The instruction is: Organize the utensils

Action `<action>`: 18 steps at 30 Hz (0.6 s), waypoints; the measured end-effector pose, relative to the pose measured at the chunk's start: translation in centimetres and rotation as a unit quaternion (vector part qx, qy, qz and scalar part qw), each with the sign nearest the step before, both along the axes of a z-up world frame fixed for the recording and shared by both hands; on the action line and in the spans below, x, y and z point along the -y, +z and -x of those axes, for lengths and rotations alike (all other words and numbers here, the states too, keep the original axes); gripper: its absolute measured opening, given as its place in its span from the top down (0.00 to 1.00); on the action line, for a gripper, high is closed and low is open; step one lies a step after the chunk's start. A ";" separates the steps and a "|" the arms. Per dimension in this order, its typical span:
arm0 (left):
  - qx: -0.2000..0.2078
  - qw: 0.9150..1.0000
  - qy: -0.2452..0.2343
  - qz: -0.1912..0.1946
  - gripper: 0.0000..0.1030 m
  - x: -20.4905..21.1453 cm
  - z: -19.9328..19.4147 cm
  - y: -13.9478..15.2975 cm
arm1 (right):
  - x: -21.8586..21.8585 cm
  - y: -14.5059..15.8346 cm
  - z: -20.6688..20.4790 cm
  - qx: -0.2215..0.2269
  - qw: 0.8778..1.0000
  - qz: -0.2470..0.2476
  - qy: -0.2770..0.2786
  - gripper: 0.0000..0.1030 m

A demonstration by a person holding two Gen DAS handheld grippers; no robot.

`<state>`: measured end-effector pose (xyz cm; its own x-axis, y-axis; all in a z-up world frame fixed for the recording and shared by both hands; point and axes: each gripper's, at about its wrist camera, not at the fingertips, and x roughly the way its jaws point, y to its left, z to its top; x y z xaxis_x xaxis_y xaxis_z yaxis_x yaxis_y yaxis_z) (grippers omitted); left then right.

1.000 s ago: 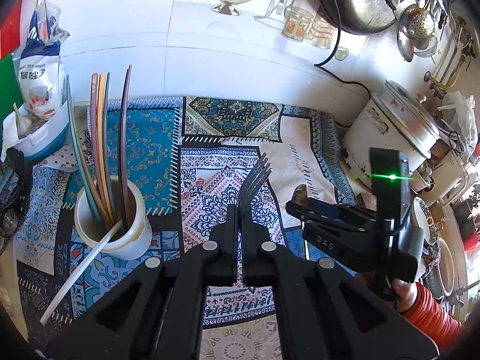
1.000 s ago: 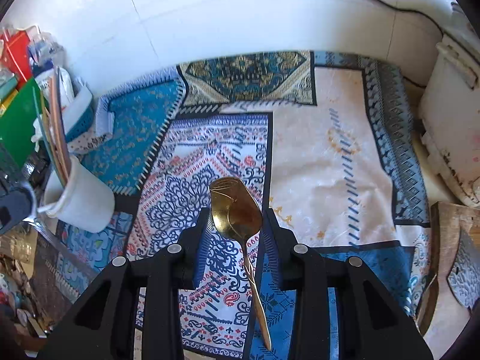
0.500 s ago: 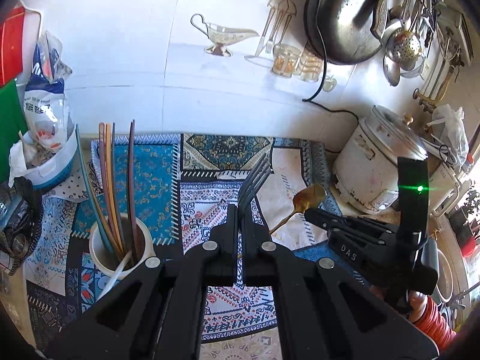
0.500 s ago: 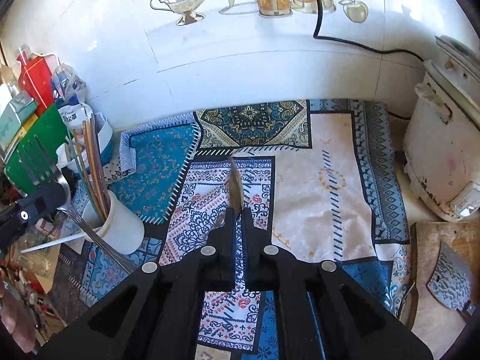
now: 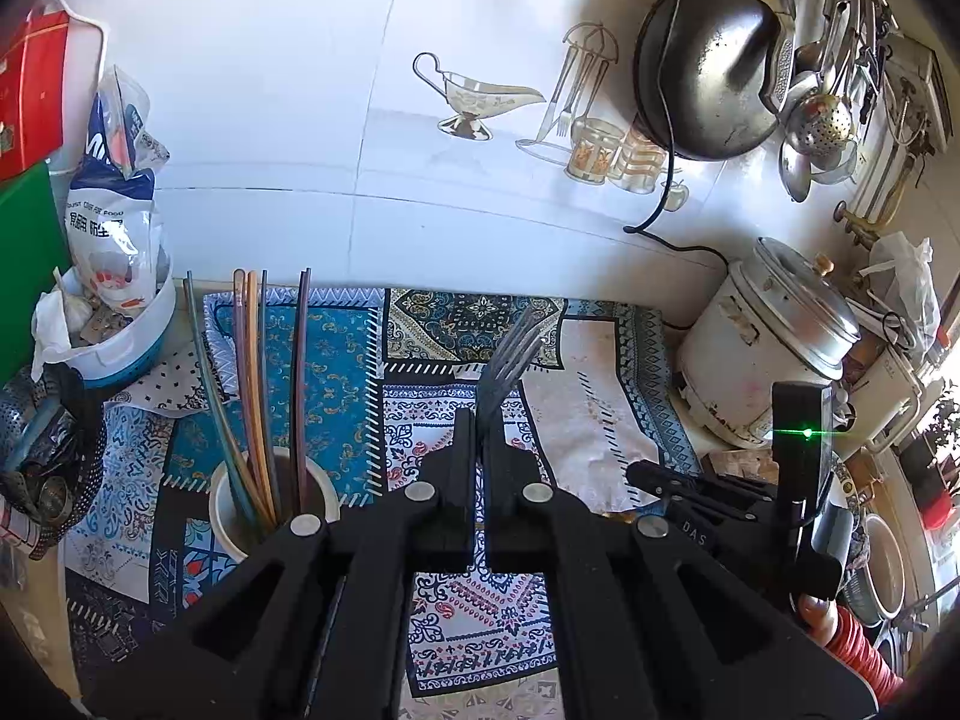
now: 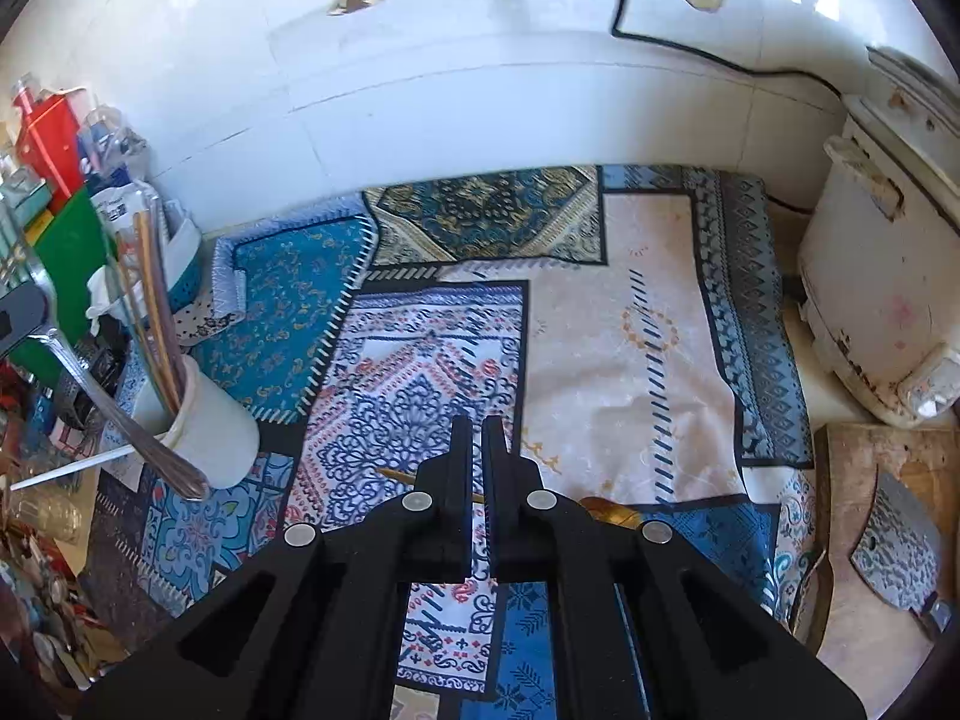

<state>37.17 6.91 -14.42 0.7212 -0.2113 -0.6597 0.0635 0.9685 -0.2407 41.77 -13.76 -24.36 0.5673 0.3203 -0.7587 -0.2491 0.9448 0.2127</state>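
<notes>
Left wrist view: left gripper (image 5: pixel 479 420) clenched on a fork (image 5: pixel 507 360), tines pointing up and away over the patterned mat (image 5: pixel 336 360); white holder cup (image 5: pixel 231 516) with chopsticks (image 5: pixel 252 372) stands near, to its left; right gripper (image 5: pixel 645 474) low at right, rice cooker (image 5: pixel 774 348) behind it. Right wrist view: right gripper (image 6: pixel 477 438) pinched on a gold spoon (image 6: pixel 606 510), handle lying crosswise between the jaws, bowl just right of them; fork handle (image 6: pixel 120 414) slants across the holder cup (image 6: pixel 210 432) at left; cleaver (image 6: pixel 900 546) on wooden board (image 6: pixel 840 450) at right.
</notes>
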 end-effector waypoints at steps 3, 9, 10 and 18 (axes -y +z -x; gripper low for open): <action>-0.004 1.000 0.000 0.002 1.00 0.0 -0.1 -0.3 | 2.2 -2.1 -1.2 -0.058 0.998 -0.021 -0.031 0.68; -0.010 1.000 -0.006 -0.009 1.00 0.7 -0.3 -0.7 | 6.0 -6.2 -2.3 -0.152 0.982 -0.069 -0.088 0.61; -0.010 1.000 -0.007 -0.010 1.00 0.8 -0.3 -0.8 | 6.3 -6.9 -2.2 -0.168 0.979 -0.075 -0.092 0.61; -0.013 1.000 -0.001 -0.010 1.00 1.0 -0.9 -0.9 | 5.3 -10.3 -2.9 -0.230 0.963 -0.100 -0.102 0.59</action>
<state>38.12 5.86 -15.37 0.7027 -0.1996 -0.6829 0.0601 0.9731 -0.2226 44.65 -19.09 -34.64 0.2530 0.4042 -0.8790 0.1002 0.8927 0.4394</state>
